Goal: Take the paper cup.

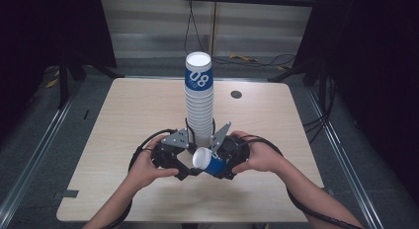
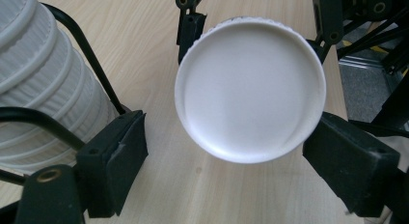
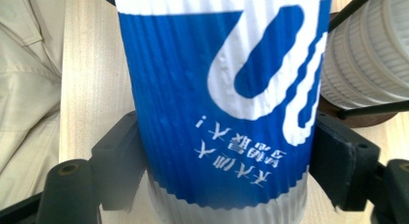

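The right gripper (image 3: 226,156) has its jaws pinching the ribbed wall of a blue paper cup (image 3: 217,103), lower centre of the high view. The left gripper (image 2: 238,159) stands spread around its white base. Light and easily crushed, it wants gentle pressure mid-wall. The cup stack (image 1: 199,98) rises centre bench (image 1: 128,115).

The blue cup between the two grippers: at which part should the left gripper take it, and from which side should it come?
Judging from its pose, the blue cup lies sideways in the right gripper, whose jaws clamp its ribbed wall. Its closed white bottom faces the left gripper, whose jaws stand open on either side. So the left gripper should probably come straight along the cup's axis and close on the wall just behind the bottom rim.
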A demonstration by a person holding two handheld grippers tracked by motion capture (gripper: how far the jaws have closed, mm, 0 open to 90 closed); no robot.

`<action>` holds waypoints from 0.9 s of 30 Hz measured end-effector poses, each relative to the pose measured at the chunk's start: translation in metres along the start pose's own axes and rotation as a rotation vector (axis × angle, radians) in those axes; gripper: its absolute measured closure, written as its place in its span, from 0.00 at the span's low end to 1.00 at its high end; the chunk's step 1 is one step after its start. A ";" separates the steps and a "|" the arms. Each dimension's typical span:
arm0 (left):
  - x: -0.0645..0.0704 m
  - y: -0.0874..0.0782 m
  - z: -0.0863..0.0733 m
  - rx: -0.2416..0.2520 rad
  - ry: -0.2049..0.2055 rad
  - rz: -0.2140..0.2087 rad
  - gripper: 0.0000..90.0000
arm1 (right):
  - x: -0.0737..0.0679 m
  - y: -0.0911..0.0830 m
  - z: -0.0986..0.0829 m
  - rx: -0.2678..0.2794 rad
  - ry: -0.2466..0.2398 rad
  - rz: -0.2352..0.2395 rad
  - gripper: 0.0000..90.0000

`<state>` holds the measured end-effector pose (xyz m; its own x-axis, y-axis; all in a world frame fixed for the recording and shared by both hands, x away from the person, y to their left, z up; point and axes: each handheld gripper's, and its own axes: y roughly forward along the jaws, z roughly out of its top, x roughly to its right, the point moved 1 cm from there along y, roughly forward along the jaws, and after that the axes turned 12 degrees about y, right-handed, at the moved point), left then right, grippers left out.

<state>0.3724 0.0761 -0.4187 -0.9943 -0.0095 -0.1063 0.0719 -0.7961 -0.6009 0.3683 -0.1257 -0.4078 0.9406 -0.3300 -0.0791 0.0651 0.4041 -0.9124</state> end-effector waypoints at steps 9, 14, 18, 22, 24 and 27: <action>-0.001 0.006 0.004 0.002 -0.005 -0.016 0.18 | 0.000 0.003 0.001 -0.010 -0.009 0.002 0.24; -0.001 0.008 0.006 0.001 0.009 -0.021 0.18 | 0.000 0.004 0.002 -0.021 -0.025 -0.007 0.24; 0.000 0.010 0.006 0.001 0.007 -0.029 0.18 | -0.001 0.004 0.002 -0.029 -0.023 -0.004 0.24; 0.000 0.012 0.005 0.005 0.001 -0.032 0.18 | -0.002 0.005 0.002 -0.045 -0.027 -0.001 0.24; 0.000 0.013 0.005 -0.001 0.010 -0.034 0.18 | -0.002 0.006 0.003 -0.055 -0.030 -0.006 0.24; 0.001 0.013 0.004 -0.001 -0.001 -0.037 0.18 | -0.001 0.006 0.005 -0.064 -0.040 -0.009 0.24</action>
<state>0.3716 0.0631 -0.4230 -0.9964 0.0196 -0.0830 0.0348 -0.7954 -0.6051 0.3689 -0.1188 -0.4114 0.9528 -0.2986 -0.0554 0.0539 0.3458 -0.9368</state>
